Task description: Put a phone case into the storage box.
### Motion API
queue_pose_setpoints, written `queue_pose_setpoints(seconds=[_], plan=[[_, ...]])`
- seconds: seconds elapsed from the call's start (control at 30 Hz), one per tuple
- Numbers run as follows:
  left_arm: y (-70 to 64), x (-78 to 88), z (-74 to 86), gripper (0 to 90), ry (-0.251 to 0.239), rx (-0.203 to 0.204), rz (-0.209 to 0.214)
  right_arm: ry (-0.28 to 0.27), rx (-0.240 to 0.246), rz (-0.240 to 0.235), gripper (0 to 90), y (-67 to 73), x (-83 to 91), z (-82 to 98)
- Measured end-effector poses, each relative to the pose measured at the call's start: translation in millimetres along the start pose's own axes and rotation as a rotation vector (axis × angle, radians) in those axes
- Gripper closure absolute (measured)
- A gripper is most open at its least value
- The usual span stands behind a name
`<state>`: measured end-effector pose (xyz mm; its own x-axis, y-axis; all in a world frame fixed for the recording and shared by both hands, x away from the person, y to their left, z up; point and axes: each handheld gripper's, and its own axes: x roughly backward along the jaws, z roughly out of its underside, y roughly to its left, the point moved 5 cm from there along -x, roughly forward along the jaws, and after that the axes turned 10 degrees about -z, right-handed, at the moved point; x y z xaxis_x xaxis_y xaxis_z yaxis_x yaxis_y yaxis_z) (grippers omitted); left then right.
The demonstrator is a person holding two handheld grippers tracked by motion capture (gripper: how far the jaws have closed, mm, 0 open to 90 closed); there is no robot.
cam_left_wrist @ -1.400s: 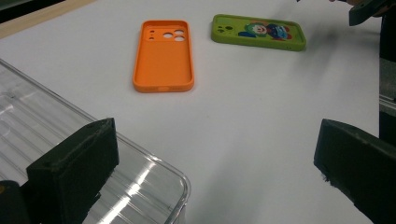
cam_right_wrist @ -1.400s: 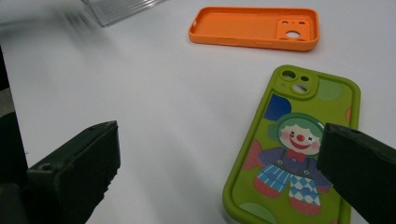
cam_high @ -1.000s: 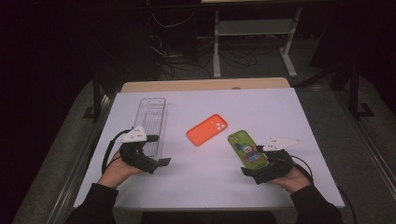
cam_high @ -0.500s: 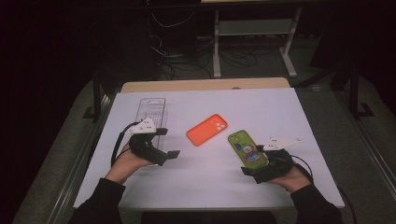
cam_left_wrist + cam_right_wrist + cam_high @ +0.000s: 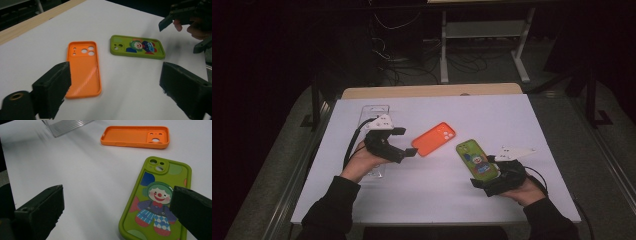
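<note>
My left gripper (image 5: 408, 145) hovers just beside the flat orange silicone phone case (image 5: 433, 139), jaws spread wide though they have just been closing a little, with nothing between them. The case lies hollow side up near the middle of the white table (image 5: 437, 190), its camera cut-outs at the far end, rim smooth and glossy. My right gripper (image 5: 479, 184) rests open at the near end of the green clown-printed phone case (image 5: 476, 159).
</note>
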<state>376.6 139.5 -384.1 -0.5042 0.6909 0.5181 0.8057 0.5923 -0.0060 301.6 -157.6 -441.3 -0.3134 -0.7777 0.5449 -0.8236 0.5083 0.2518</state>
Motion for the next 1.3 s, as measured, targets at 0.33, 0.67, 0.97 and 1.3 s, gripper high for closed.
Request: queue_pose_setpoints(seconds=[0.33, 0.67, 0.97, 1.3], plan=[[2.7, -26.8, -12.8, 35.5, 0.042, 0.038, -0.035, -0.001, 0.001, -0.004, 0.0, 0.5, 0.0, 0.0], [13.1, -60.4, -12.5, 73.9, 0.121, 0.041, -0.131, -0.005, 0.004, -0.011, 0.0, 1.2, -0.2, -0.4], [27.5, -90.2, -0.2, 89.6, 0.201, 0.083, -0.235, -0.006, 0.008, -0.012, 0.0, 0.7, 0.6, -0.3], [46.3, -112.3, 16.2, 89.6, 0.260, 0.086, -0.345, -0.005, 0.008, -0.015, 0.0, 1.6, 0.0, -0.3]])
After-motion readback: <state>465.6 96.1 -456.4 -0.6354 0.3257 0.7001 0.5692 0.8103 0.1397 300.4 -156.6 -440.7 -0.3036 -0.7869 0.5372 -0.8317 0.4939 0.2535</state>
